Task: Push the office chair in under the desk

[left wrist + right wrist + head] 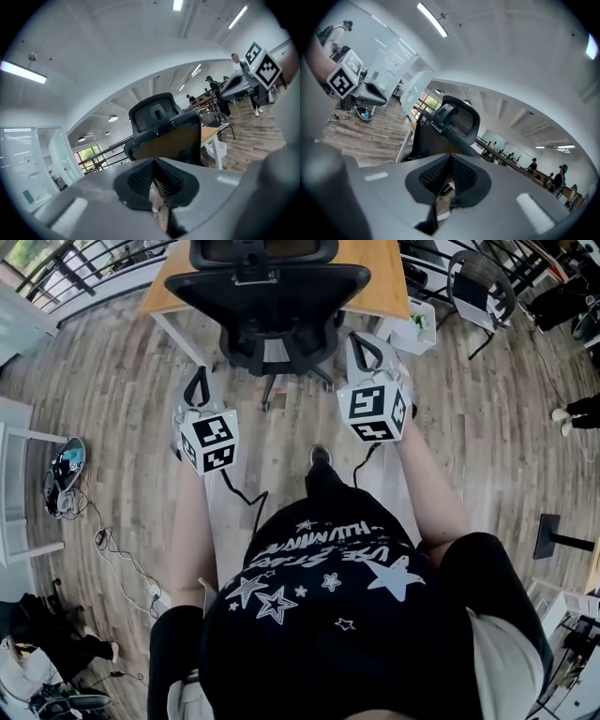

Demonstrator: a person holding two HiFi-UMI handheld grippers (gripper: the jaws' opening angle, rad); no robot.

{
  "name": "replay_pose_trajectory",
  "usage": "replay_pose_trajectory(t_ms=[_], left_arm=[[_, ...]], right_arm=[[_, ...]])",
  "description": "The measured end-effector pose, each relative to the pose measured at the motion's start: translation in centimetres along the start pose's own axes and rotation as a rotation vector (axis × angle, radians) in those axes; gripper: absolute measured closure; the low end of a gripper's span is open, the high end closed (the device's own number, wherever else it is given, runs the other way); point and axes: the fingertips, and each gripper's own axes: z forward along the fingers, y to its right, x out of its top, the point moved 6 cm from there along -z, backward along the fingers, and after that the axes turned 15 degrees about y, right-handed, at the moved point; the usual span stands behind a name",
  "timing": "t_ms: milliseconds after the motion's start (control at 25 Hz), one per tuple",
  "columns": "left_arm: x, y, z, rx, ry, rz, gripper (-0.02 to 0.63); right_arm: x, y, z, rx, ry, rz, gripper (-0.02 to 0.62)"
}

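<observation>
Looking down from the head view, I see a black office chair [267, 292] with its back towards me. It stands on the wooden floor [112, 381] at the middle of the near edge of the wooden tabletop [380, 277]. Its seat seems to sit partly beneath that edge already, though the backrest hides how far.

The left gripper [198, 376] is behind the chair's left side and the right gripper [361, 341] is behind its right side. Both are near the chair but not touching it. In each gripper view the jaws are closed together with nothing between them, and the backrest rises just ahead.

I judge the chair fairly heavy but easy to move, since a base like this usually rolls, and the smooth boards should offer little drag. The wheels themselves are too small for me to make out. The seat is likely to swivel if it is pushed off-centre. The back panel looks like mesh and would give under a point load. I would therefore press the closed jaws flat against the stiff outer frame of the backrest, one on each side at equal height, and push evenly.
</observation>
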Motion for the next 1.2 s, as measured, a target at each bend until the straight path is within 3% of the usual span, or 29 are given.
replay_pose_trajectory(t_ms=[600, 1200], left_arm=[[-1.7, 2.5, -6.0, -0.046, -0.037, -0.062, 0.604], [-2.6, 1.8, -6.7, -0.054, -0.055, -0.097, 0.604]], right_arm=[[-0.9, -3.8, -4.6, 0.041, -0.076, 0.028, 0.594], [0.1, -4.5, -4.2, 0.043, -0.071, 0.023, 0.594]])
